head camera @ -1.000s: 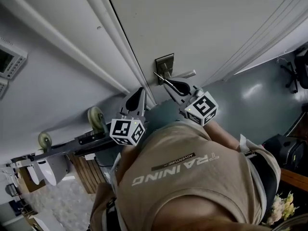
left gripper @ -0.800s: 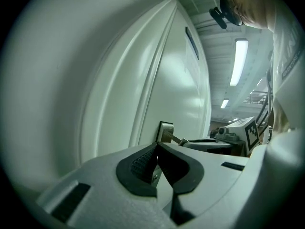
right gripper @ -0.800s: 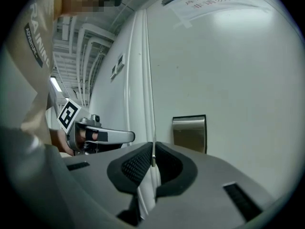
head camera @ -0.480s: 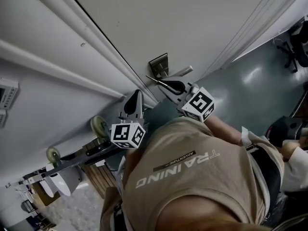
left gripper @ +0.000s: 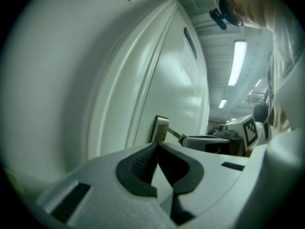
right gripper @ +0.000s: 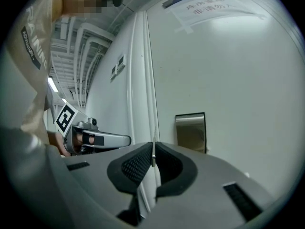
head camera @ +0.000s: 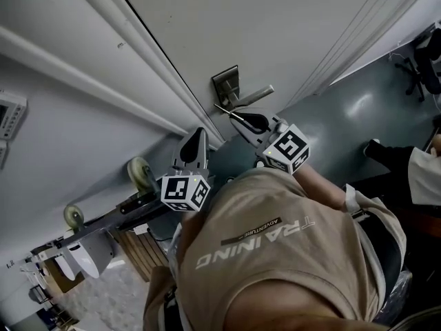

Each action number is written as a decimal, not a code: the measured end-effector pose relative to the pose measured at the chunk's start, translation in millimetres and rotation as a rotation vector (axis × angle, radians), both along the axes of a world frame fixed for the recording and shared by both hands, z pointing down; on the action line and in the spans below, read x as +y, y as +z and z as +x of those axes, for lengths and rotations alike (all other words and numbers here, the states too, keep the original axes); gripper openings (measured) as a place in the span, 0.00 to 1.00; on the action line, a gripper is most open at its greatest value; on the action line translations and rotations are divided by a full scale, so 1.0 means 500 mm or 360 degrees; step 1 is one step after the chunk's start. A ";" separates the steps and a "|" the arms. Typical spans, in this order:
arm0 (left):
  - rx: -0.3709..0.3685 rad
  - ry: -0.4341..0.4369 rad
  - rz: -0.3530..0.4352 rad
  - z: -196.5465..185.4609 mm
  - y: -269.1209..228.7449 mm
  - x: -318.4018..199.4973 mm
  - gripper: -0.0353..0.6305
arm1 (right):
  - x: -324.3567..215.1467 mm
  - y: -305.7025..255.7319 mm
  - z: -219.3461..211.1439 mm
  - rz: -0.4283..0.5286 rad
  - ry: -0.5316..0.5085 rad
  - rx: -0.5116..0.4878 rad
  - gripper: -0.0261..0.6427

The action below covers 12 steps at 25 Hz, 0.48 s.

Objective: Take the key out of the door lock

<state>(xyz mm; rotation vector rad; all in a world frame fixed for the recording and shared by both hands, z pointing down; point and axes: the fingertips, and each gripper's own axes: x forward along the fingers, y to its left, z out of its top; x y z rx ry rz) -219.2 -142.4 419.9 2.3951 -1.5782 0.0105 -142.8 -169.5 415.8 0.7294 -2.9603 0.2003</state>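
Note:
The metal lock plate [head camera: 224,83] with its lever handle [head camera: 253,95] sits on the white door [head camera: 275,26]. My right gripper [head camera: 238,116] is shut on the thin key [head camera: 224,110], whose tip points at the plate's lower edge, just short of it. In the right gripper view the key [right gripper: 152,152] shows edge-on between the pads, with the lock plate [right gripper: 190,130] off to its right. My left gripper [head camera: 198,134] is shut on nothing, beside the door frame. In the left gripper view the lock plate [left gripper: 159,127] and the right gripper [left gripper: 209,141] lie ahead.
The door frame [head camera: 148,67] runs diagonally left of the lock. A cart with wheels [head camera: 140,174] stands lower left. A person's foot [head camera: 386,154] and an office chair [head camera: 424,61] are on the grey floor at right.
The right gripper with the key has drawn slightly back from the lock plate, and the lever handle shows more fully. A person's foot has come in at the right edge. The left gripper barely moved.

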 end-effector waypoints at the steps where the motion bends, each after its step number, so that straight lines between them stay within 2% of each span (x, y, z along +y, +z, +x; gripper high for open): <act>1: 0.0005 0.0004 -0.0008 0.003 0.006 0.007 0.06 | 0.007 0.004 0.005 -0.0007 0.0010 0.0007 0.08; 9: 0.0024 0.0098 0.0024 0.023 0.000 0.068 0.06 | 0.067 0.011 0.038 -0.0049 0.0128 0.0001 0.08; 12: 0.0066 0.0104 0.0038 0.026 0.012 0.089 0.06 | 0.094 0.016 0.052 -0.0037 0.0170 0.0026 0.08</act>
